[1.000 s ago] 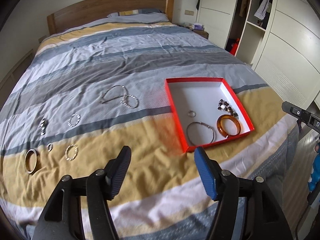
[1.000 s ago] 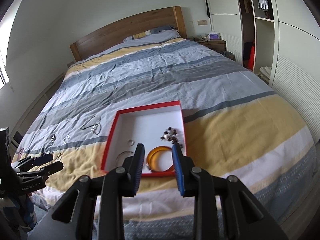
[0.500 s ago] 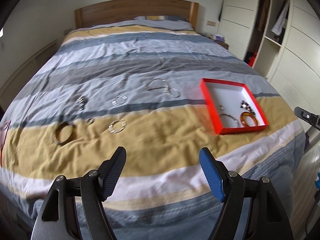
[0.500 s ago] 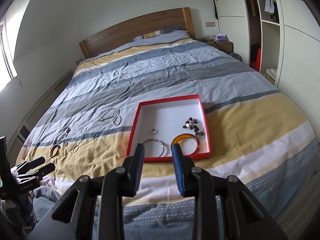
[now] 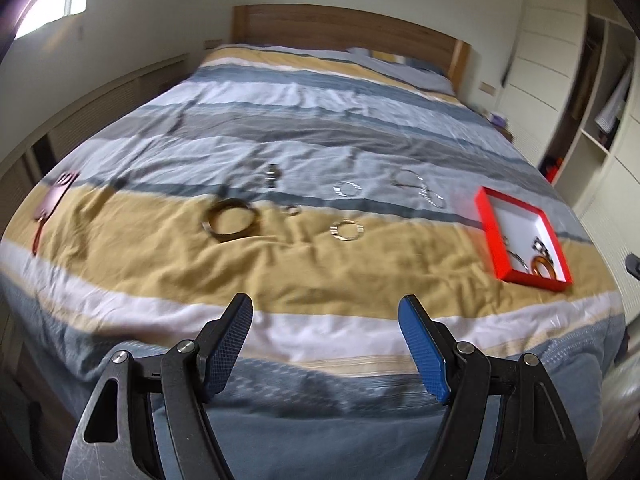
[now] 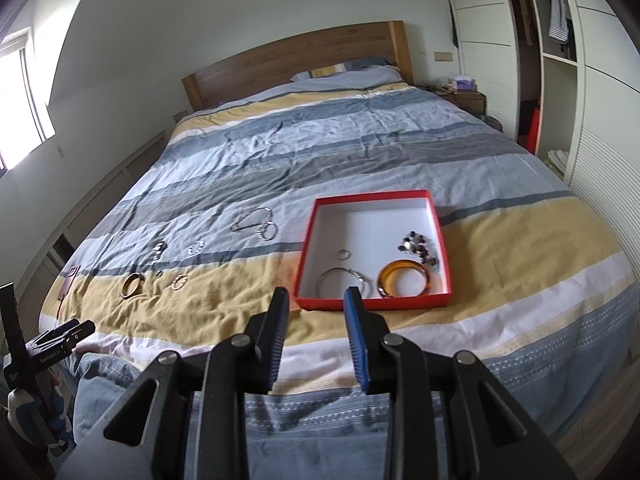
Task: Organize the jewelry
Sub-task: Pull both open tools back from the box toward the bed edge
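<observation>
A red box (image 6: 308,236) (image 5: 489,229) lies on the striped bed and holds an amber bangle (image 6: 404,283), a silver hoop (image 6: 340,280), a small ring and dark beads (image 6: 418,246). Loose on the quilt to its left lie a gold bangle (image 5: 231,220) (image 6: 133,283), silver bracelets (image 5: 347,229) (image 5: 347,189) and a chain (image 5: 420,188). My left gripper (image 5: 325,320) is open and empty above the bed's foot. My right gripper (image 6: 314,306) is partly open and empty just short of the box. The left gripper also shows in the right wrist view (image 6: 64,330).
A pink flat item (image 5: 54,200) lies at the bed's left edge. A wooden headboard (image 6: 296,56) stands at the far end. White wardrobes (image 6: 600,92) line the right side, with a nightstand (image 6: 464,98) by them. A window (image 6: 20,92) is at left.
My left gripper has swung left and back, so the loose jewelry now sits centre and the red box far right. My right gripper has drawn back slightly; both stay empty.
</observation>
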Demonstrator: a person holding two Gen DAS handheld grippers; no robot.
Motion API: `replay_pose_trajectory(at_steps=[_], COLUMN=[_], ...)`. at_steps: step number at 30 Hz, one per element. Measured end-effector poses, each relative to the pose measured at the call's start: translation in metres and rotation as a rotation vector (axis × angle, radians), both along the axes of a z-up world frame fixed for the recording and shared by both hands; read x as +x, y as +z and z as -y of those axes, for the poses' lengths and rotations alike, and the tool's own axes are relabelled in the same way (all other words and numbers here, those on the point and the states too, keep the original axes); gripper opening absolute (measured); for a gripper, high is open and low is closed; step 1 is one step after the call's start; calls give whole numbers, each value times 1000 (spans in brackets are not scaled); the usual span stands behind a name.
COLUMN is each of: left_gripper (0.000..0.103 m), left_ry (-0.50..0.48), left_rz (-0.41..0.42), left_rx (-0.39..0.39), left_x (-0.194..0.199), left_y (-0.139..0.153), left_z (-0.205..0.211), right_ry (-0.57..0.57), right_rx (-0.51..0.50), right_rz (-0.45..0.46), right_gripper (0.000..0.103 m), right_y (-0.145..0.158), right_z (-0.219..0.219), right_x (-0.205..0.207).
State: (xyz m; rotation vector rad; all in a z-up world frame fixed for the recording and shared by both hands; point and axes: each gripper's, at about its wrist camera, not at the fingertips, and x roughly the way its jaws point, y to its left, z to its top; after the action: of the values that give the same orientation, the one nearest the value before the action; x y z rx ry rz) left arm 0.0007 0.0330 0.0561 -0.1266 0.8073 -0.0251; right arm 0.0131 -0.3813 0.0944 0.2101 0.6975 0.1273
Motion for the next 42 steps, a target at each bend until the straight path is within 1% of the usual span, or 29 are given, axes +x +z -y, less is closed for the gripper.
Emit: replay_pose_trajectory(at_steps=[5,15,18,22,24,27,32,37,42], left_gripper=[74,74,74,74,74,74,67,67,67], left_ry=[62,141,155,169,171,172,143,125,131], left_rz=[2,-8,0,17,21,24,8,-26,-81], left_rx=[-7,-16,-10,22,23,23,31,32,23], left_x=[-15,-40,-46,-55,-57,-56,-48,-34,-17], left_y=[-3,-11,-9,-3,-2,-1,-7,-22,-45], left_z=[-27,-59,-64,-68,-70,-72,-71,-73,-80], right_ry=[39,103,112,122,129,146,179,219,256], right_rx=[-6,-20,-17,-13,-13,-16,-24,-38,-45], right_rz=[15,30,42,56,62,71,60,19,-34], right_gripper=[27,27,27,27,27,27,27,27,27], right_y=[4,8,11,16,19,22,19,5,-15], right_z=[-17,-43,-46,-51,-53,-59,-71,-88,-106], right_x=[-5,-16,-21,-25,-25,-25,-19,-2,19])
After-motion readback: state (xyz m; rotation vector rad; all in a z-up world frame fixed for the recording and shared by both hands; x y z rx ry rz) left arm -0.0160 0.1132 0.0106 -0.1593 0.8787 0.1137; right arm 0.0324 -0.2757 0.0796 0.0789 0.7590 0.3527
